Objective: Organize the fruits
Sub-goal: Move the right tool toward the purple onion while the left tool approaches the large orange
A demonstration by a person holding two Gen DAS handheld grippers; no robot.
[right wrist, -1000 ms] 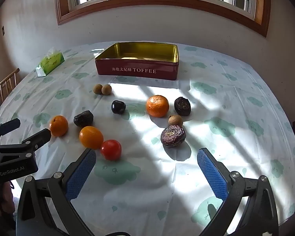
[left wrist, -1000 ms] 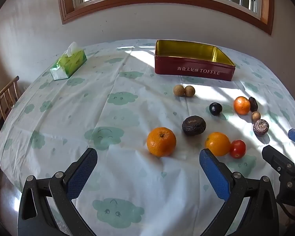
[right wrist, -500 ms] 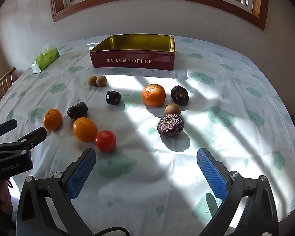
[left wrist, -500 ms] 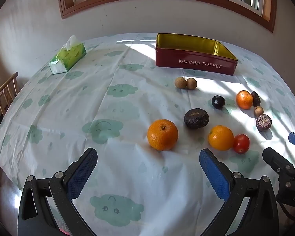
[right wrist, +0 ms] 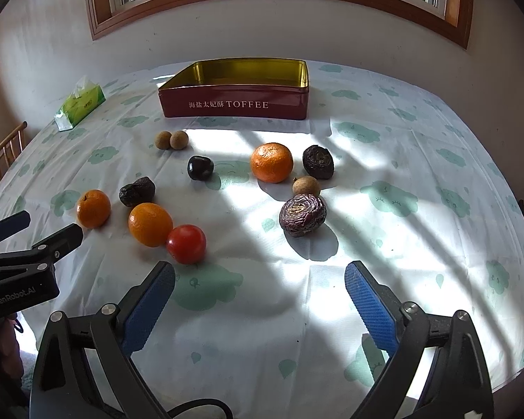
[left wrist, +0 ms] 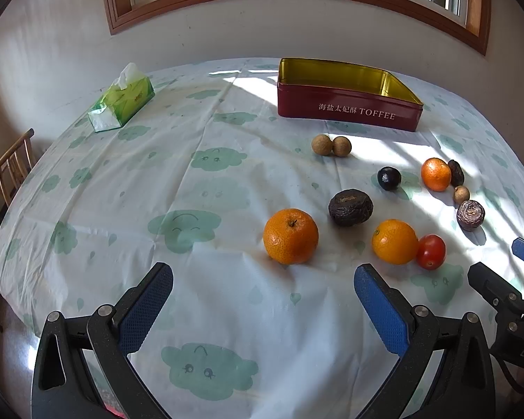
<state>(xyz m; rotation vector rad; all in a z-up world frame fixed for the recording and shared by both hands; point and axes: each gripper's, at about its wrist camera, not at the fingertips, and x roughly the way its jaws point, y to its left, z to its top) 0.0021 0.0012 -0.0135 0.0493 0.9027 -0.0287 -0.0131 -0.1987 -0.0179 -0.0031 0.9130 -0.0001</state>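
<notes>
Several fruits lie on the clouded tablecloth in front of an empty red toffee tin (left wrist: 349,110) (right wrist: 234,104). My left gripper (left wrist: 262,289) is open and empty, just short of an orange (left wrist: 290,236); a wrinkled dark fruit (left wrist: 350,207), a second orange (left wrist: 394,241) and a red tomato (left wrist: 431,251) lie to its right. My right gripper (right wrist: 260,286) is open and empty, behind the tomato (right wrist: 186,243) and a purple passion fruit (right wrist: 303,214). A third orange (right wrist: 271,162), a dark plum (right wrist: 200,167) and two longans (right wrist: 171,139) lie farther back.
A green tissue box (left wrist: 122,104) stands at the far left of the table. A wooden chair (left wrist: 10,167) stands beyond the left table edge. The wall and a window run behind the tin. The left gripper shows at the left of the right wrist view (right wrist: 31,230).
Both grippers have moved forward over the table toward the fruits, which now look closer. The jaws stay open. No fruit has moved.
</notes>
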